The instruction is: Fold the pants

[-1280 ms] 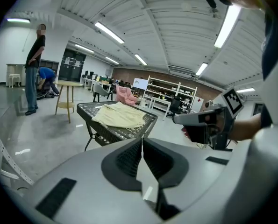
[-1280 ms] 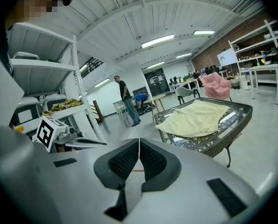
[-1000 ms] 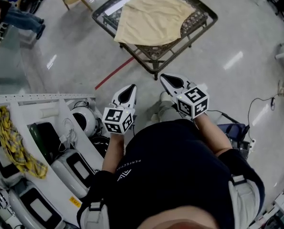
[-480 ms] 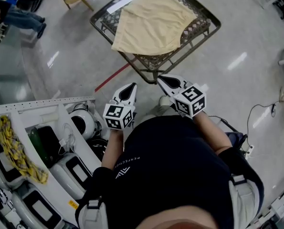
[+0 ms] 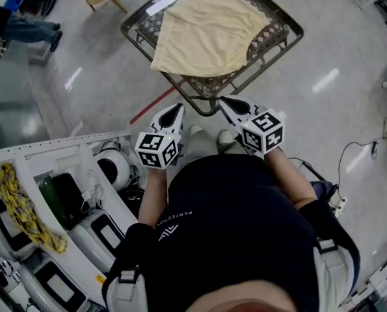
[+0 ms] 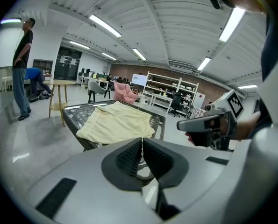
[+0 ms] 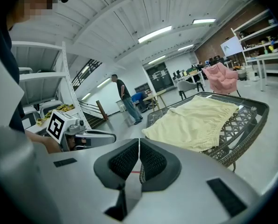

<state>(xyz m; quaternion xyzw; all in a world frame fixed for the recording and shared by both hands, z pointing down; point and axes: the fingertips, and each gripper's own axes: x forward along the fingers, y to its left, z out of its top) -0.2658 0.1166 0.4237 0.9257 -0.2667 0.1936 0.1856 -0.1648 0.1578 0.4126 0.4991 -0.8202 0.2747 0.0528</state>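
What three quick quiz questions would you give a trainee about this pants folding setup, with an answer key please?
1. Fill in: the jaws of the left gripper and the right gripper are both ___.
2. The pale yellow pants lie on: A a bed; B the wicker table; C an ironing board.
3. True or false: the right gripper is touching the pants.
Key: 1 shut; 2 B; 3 false.
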